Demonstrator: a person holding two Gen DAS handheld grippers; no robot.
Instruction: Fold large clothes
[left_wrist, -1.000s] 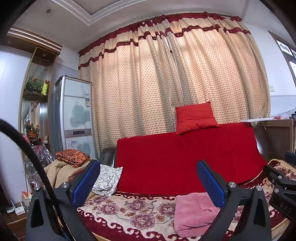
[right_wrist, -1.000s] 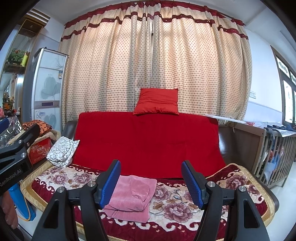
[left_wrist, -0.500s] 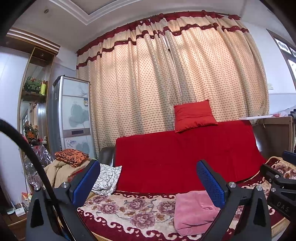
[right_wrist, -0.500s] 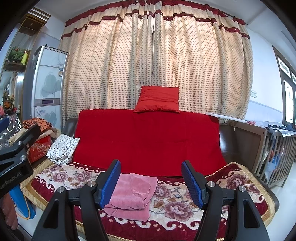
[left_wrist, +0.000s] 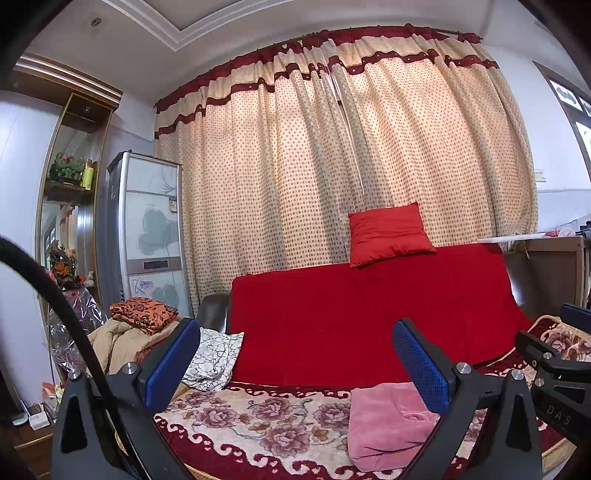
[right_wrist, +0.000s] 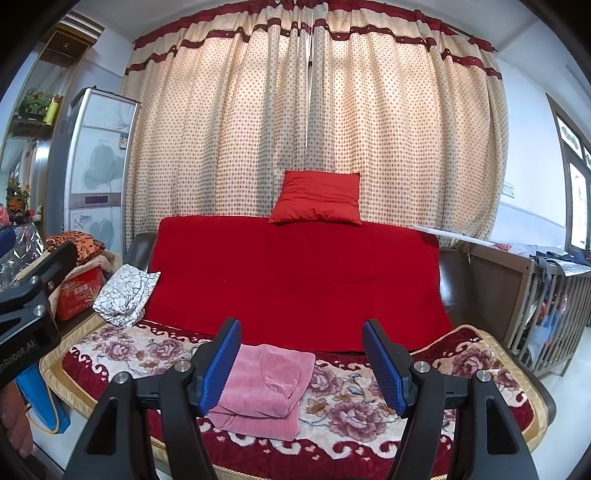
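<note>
A folded pink garment (right_wrist: 264, 387) lies on the floral blanket (right_wrist: 347, 402) that covers the sofa seat; it also shows low and right in the left wrist view, pink garment (left_wrist: 384, 424). My right gripper (right_wrist: 301, 363) hangs in the air in front of the sofa, open, nothing between its blue pads. My left gripper (left_wrist: 295, 360) is open too and empty, held off to the left of the garment. Each gripper's black frame shows at the edge of the other's view.
A red cover (right_wrist: 295, 280) drapes the sofa back, with a red cushion (right_wrist: 317, 197) on top. A black-and-white patterned cloth (right_wrist: 123, 293) lies on the left armrest. Left of it are piled fabrics (left_wrist: 142, 317) and a tall cabinet (left_wrist: 147, 229). A wooden railing (right_wrist: 550, 314) stands at right.
</note>
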